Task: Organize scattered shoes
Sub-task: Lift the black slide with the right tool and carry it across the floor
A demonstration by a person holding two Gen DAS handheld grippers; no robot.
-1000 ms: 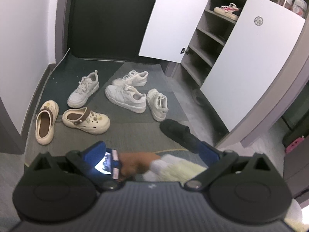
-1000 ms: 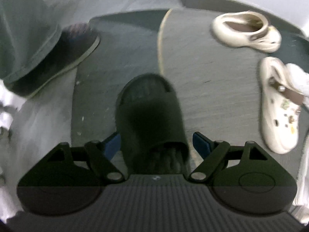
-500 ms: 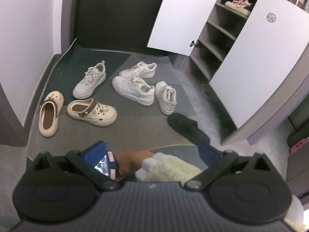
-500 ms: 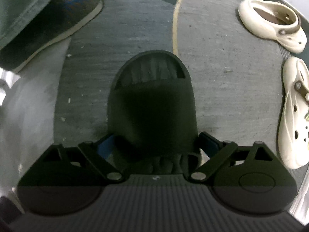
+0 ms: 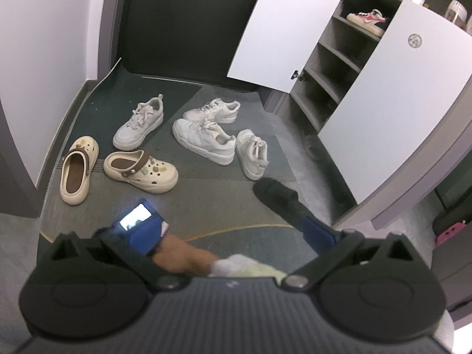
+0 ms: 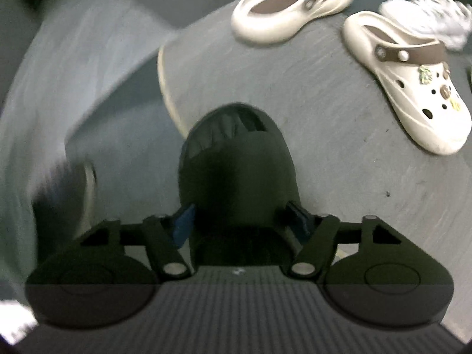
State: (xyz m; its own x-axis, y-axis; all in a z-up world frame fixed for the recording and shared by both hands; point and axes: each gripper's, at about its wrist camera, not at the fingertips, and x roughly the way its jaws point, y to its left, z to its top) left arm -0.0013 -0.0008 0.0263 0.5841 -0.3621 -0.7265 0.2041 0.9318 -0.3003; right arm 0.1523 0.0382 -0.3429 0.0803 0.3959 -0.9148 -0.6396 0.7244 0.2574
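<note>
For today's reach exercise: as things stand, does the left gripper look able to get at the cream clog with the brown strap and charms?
Probably yes. The left gripper is open and holds nothing, and bare grey carpet lies between it and the cream clog with the brown strap and charms; only the person's forearm crosses close beneath its fingers.

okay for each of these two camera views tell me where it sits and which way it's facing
Left wrist: on the left gripper, angled down across the floor toward sneakers and cabinet; a forearm shows.
Right wrist: on the right gripper, facing steeply down; its jaws, just closing, press the black slide.
Shared: the slide and cream clogs.
</note>
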